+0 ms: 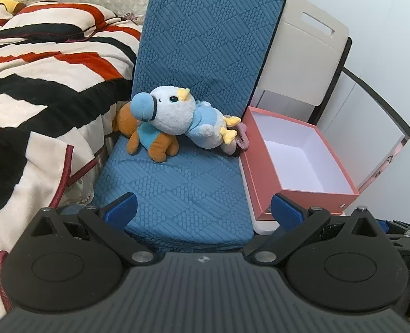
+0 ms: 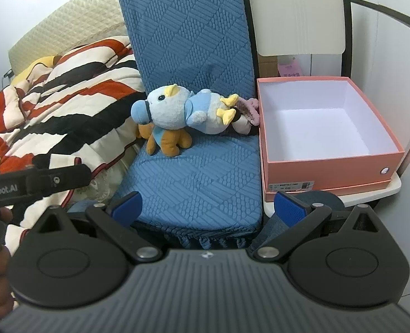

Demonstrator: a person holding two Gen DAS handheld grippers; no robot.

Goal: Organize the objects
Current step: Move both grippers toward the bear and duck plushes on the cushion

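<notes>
Both grippers hang back, left gripper (image 1: pixel 202 208) and right gripper (image 2: pixel 209 208) with jaws wide apart, nothing held. Blue bird plush (image 2: pixel 177 111) lies atop the brown plush (image 2: pixel 169 141) on the chair cushion (image 2: pixel 199 183), far end. Pink box (image 2: pixel 327 127) sits open to the right. Approach step, I'd say: next, reach in and close on the bird.

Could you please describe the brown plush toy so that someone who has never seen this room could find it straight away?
Start at the blue quilted chair standing between the striped blanket and the open pink box. At the back of its seat lies a small heap of soft toys. The brown plush toy is the lowest one, partly under the pale blue bird plush; it alone has orange-brown legs and a blue bib.
</notes>
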